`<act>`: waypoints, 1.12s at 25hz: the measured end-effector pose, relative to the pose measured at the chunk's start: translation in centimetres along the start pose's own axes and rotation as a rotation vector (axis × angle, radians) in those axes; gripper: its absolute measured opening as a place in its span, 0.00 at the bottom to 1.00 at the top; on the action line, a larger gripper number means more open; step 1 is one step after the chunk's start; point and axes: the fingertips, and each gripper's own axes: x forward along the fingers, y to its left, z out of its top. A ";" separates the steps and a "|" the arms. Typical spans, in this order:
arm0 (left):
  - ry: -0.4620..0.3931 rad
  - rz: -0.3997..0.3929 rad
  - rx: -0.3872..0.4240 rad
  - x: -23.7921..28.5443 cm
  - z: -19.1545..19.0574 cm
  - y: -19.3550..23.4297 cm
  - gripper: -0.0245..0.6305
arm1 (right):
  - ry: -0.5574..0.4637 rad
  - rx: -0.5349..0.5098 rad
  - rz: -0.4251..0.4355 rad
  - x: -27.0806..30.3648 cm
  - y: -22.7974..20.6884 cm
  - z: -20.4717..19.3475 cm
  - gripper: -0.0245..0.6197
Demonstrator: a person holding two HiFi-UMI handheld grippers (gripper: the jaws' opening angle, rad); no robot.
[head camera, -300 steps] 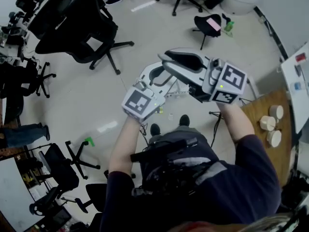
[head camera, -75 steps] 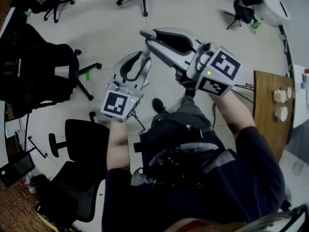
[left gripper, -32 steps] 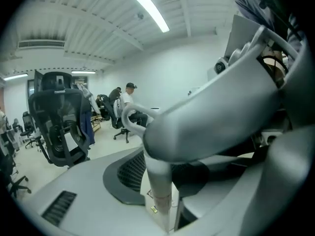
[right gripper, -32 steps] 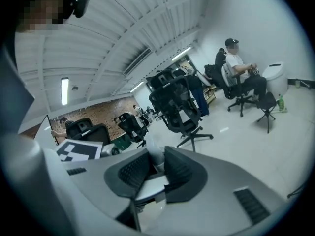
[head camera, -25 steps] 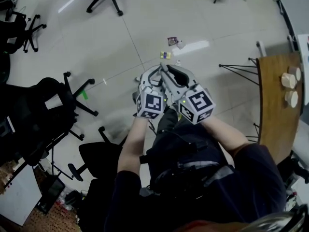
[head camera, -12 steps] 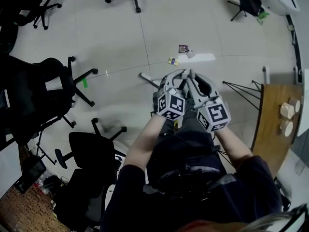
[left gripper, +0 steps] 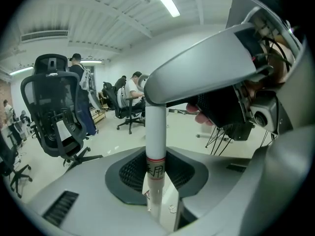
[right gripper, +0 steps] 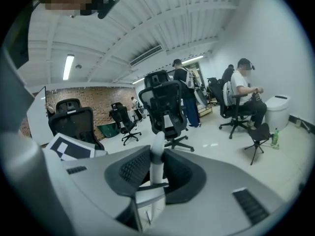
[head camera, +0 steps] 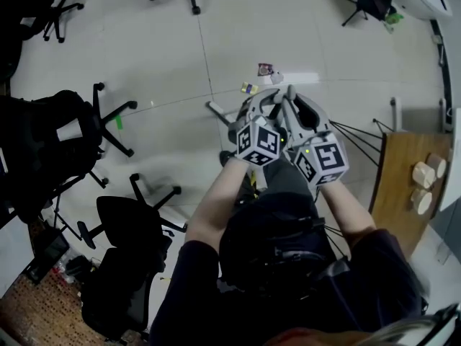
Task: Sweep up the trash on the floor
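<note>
Left gripper (left gripper: 156,186) and right gripper (right gripper: 155,173) are both clamped on one white handle (left gripper: 155,132) close to the body; wrappers (head camera: 266,69) lie on the floor (head camera: 158,56) just beyond, and a hasty stroke could scatter them under the office chairs (head camera: 43,143)

There are two grippers, a left gripper (head camera: 252,107) and a right gripper (head camera: 294,98), one white handle (head camera: 218,113) and three trash scraps (head camera: 266,69) (head camera: 277,78) (head camera: 248,88).

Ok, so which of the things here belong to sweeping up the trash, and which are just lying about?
For the job: white handle, gripped by the left gripper and right gripper; trash wrappers on the floor.
Just lying about: office chairs; wooden table; black stool.
</note>
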 end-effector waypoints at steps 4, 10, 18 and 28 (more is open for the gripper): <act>0.029 0.013 0.039 3.7 1.5 0.4 0.18 | -0.008 0.022 0.008 1.0 -4.0 0.9 0.19; 0.038 -0.008 0.069 9.4 4.3 -0.7 0.17 | -0.032 0.035 -0.033 0.8 -10.3 2.2 0.19; 0.036 -0.044 0.136 13.8 7.5 -1.9 0.18 | -0.085 0.050 -0.079 0.1 -15.6 3.9 0.19; -0.016 -0.098 0.186 16.6 11.1 -3.7 0.18 | -0.102 0.028 -0.150 -2.0 -19.3 5.7 0.19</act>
